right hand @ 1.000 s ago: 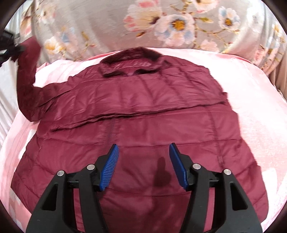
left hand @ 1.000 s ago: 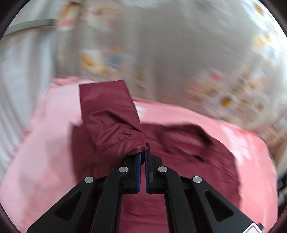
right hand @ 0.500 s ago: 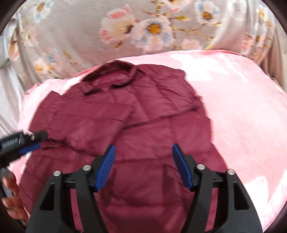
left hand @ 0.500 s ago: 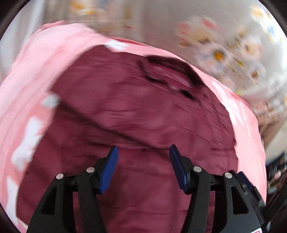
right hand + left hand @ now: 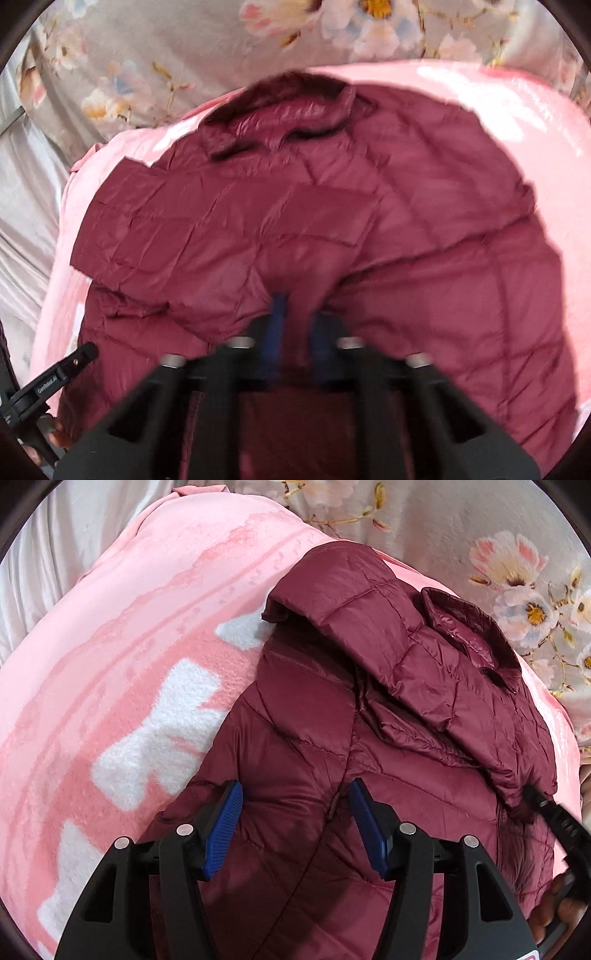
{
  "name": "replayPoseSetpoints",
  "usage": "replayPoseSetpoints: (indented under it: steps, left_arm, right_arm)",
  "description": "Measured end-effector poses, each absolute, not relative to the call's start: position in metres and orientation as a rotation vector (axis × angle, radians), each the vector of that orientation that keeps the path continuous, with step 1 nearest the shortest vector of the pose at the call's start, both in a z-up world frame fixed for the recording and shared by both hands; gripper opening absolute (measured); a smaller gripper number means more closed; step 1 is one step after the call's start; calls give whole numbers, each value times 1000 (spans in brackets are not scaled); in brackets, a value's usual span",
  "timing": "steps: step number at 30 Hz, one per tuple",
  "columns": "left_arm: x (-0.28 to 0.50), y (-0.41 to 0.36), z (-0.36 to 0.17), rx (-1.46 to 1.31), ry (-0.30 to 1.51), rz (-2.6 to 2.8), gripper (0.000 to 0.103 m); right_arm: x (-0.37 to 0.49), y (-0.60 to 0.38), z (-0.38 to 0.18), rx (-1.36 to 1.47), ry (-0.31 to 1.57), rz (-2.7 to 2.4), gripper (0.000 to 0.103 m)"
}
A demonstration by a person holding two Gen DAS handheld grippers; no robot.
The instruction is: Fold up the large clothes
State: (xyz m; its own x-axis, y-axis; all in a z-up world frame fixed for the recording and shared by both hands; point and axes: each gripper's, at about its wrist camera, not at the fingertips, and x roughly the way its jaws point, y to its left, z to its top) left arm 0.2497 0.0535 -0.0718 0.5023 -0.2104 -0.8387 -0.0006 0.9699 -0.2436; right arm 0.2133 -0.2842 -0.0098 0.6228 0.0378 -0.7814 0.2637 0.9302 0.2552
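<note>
The jacket (image 5: 351, 738) lies flat on the pink blanket (image 5: 129, 664), collar away; left gripper (image 5: 295, 827) spread wide over its side edge; right gripper (image 5: 295, 325) pinches the lower middle, nearer the hem.

Left black two-finger gripper with blue pads (image 5: 295, 825) jaws spread wide; right black gripper (image 5: 297, 334), motion-blurred, jaws nearly together, pinching fabric.
</note>
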Motion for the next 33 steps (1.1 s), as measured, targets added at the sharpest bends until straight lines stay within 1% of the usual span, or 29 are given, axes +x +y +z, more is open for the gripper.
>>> replayPoseSetpoints:
  steps: [3, 6, 11, 14, 19, 21, 23, 24, 25, 26, 28, 30, 31, 33]
  left_arm:
    - [256, 60, -68, -268, 1053, -147, 58]
    - [268, 65, -63, -327, 1067, -168, 58]
    - [301, 71, -44, -454, 1071, -217, 58]
    - [336, 69, -35, -511, 1070, -235, 58]
    - [381, 76, -60, -615, 1112, -181, 58]
    - [390, 84, -70, -649, 1124, -137, 55]
    - [396, 91, -75, -687, 1125, -126, 55]
    - [398, 92, -75, -693, 1122, -124, 51]
    - [400, 93, -74, -694, 1117, -122, 44]
    - [401, 94, -72, -701, 1110, -124, 41]
    - [404, 95, -70, -717, 1108, -137, 25]
    - [407, 94, -69, -735, 1115, -165, 18]
    - [410, 92, -68, -742, 1121, -179, 15]
    - [417, 88, -67, -747, 1133, -196, 15]
  right_arm:
    - [210, -298, 36, 250, 769, -231, 1]
    - [214, -319, 57, 204, 727, -294, 1]
    - [225, -358, 44, 251, 769, -313, 1]
    - [228, -367, 31, 280, 792, -298, 1]
    - [224, -375, 26, 296, 780, -306, 1]
    - [223, -382, 26, 303, 768, -316, 1]
    - [223, -387, 24, 310, 769, -321, 1]
    - [225, -389, 21, 312, 778, -318, 1]
    - [226, -389, 18, 307, 786, -319, 1]
    - [228, -388, 14, 297, 794, -322, 1]
    - [230, -387, 10, 294, 800, -322, 1]
    - [233, -387, 6, 300, 803, -314, 2]
    - [234, -385, 4, 300, 804, -310, 1]
    - [237, -382, 2, 293, 810, -299, 1]
